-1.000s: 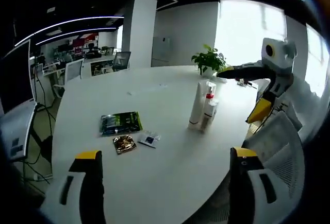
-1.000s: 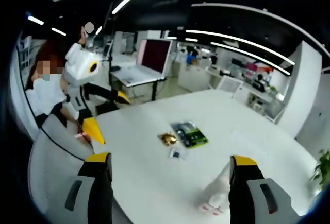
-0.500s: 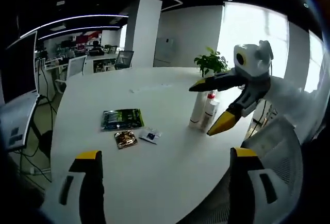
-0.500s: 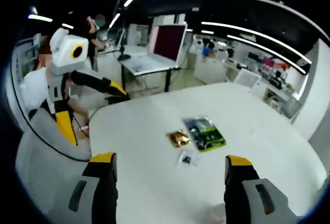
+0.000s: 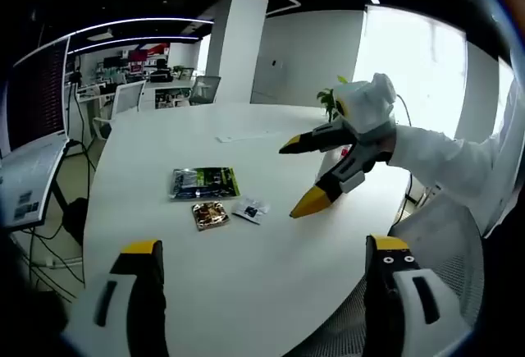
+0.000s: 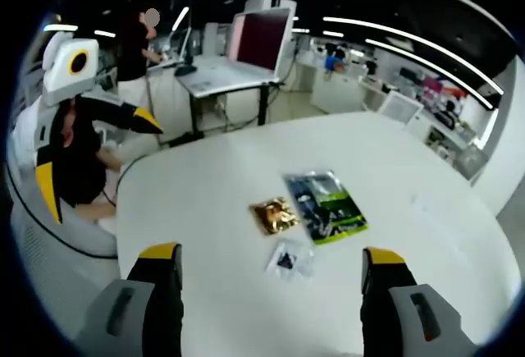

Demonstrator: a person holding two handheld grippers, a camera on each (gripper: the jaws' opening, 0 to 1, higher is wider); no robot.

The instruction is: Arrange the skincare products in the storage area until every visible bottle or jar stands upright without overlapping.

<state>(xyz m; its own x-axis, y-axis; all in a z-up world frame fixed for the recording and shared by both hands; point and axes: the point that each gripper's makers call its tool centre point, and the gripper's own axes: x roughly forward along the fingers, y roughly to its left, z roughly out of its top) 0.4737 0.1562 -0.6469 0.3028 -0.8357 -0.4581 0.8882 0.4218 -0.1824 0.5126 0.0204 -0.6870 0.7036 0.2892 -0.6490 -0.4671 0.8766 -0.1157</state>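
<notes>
Left tool (image 5: 256,250) has its jaws wide apart and holds nothing; it hangs over the near edge of the white tabletop (image 5: 246,291). From it, at about 11 o'clock, lie three flat packets: a green packet (image 5: 205,183), a gold packet (image 5: 211,215) just beside it, and a small clear sachet (image 5: 250,208) next to the gold one. At about 1 o'clock the right tool (image 5: 299,175) crosses the left gripper view, jaws also spread and empty, with a white sleeve (image 5: 447,160) behind it. The bottles are hard to find: only a bit of white and red shows behind this tool, near a green plant (image 5: 332,98), so I cannot tell if they stand upright.

In the right gripper view, the right tool (image 6: 271,263) looks down on the same three packets, none of them between its jaws.

I judge the step is the approach to the products. To do it well, the right tool should first turn toward the bottles, because now it faces the packets. It should come level and close slowly on the middle of the body, so a tall bottle is not pushed over.
</notes>
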